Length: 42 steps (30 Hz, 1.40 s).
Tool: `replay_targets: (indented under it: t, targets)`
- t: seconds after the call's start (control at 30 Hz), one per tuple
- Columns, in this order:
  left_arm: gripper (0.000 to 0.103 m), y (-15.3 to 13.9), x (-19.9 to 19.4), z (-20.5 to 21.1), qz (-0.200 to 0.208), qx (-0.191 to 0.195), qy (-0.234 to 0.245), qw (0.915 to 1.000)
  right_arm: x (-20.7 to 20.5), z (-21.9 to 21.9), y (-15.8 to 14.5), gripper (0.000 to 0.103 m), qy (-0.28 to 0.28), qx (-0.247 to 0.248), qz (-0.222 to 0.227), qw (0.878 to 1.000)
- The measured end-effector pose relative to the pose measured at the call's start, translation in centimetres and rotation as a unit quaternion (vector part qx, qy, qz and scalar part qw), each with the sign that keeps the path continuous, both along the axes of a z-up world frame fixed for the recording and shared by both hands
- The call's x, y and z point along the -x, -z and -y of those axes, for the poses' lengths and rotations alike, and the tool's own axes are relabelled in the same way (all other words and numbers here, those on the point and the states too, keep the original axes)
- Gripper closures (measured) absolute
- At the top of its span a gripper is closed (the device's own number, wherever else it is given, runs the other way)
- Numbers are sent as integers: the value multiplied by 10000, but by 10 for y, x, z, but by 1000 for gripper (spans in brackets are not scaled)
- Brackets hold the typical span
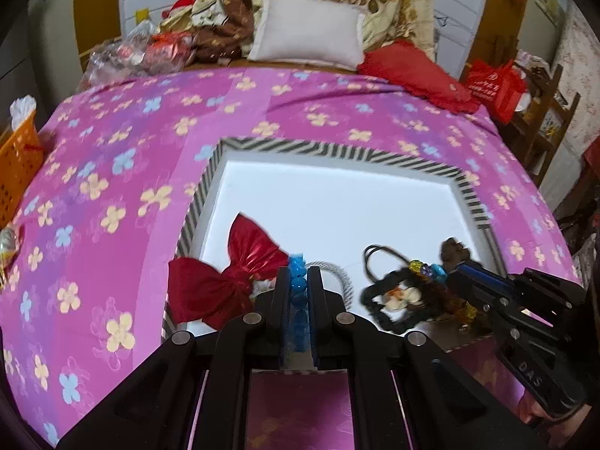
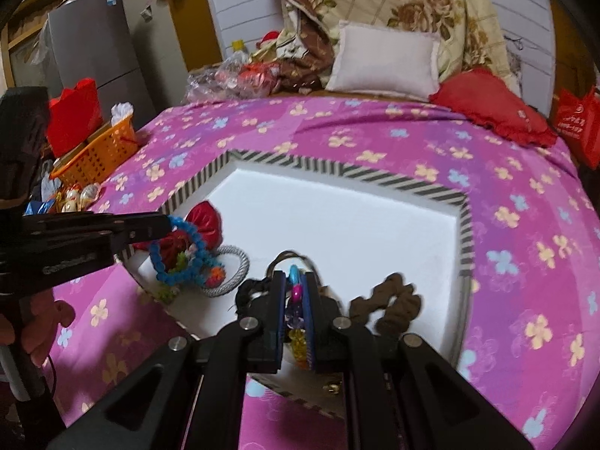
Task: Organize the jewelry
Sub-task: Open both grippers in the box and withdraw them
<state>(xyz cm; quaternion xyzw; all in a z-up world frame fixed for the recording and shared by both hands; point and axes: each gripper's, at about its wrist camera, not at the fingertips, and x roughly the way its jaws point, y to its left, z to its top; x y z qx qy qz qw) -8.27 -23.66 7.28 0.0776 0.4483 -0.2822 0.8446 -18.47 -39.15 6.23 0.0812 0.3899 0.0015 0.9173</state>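
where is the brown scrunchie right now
In the right wrist view the brown scrunchie lies on the white tray, near its right edge, just right of the right gripper.

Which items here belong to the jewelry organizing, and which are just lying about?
Job:
- blue bead bracelet
- multicolored bead bracelet
- striped box
- brown scrunchie

Lying about:
- orange basket
- white pillow
- red cushion
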Motion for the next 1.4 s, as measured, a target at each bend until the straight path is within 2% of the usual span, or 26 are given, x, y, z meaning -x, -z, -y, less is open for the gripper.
replay_targets:
  t: [0.23, 0.63, 0.77, 0.83, 0.9, 1.1, 1.23, 1.3, 1.4]
  targets:
    - [93, 14, -4, -3, 31, -215, -105, 9997, -13, -18, 23, 95, -271, -151, -292, 9991]
    - [92, 24, -4, -2, 119, -373, -135, 9991, -15, -15, 39, 94, -176, -435, -547, 9974]
    - [89, 22, -1, -4, 239, -363, -171, 9989, -11, -14, 35, 77, -108, -604, -481, 9970]
    - [71, 19, 0, -7, 244, -270, -212, 9991, -6, -16, 29, 71, -78, -614, -383, 9973]
    - [65, 16, 1, -11, 217, -147, -264, 9993, -1, -17, 23, 64, -43, -588, -318, 9978]
    - [62, 8, 12, -17, 400, -253, -349, 9983, 19, -19, 5, 46, 178, -551, -22, 9983]
    - [62, -2, 26, -23, 607, -197, -394, 9972, 32, -22, -8, 42, 376, -383, 144, 9985]
    - [62, -7, 33, -26, 637, -121, -433, 9970, 38, -25, -13, 35, 440, -315, 208, 9983]
    - [62, -11, 42, -28, 686, -120, -438, 9966, 46, -29, -18, 30, 569, -165, 267, 9979]
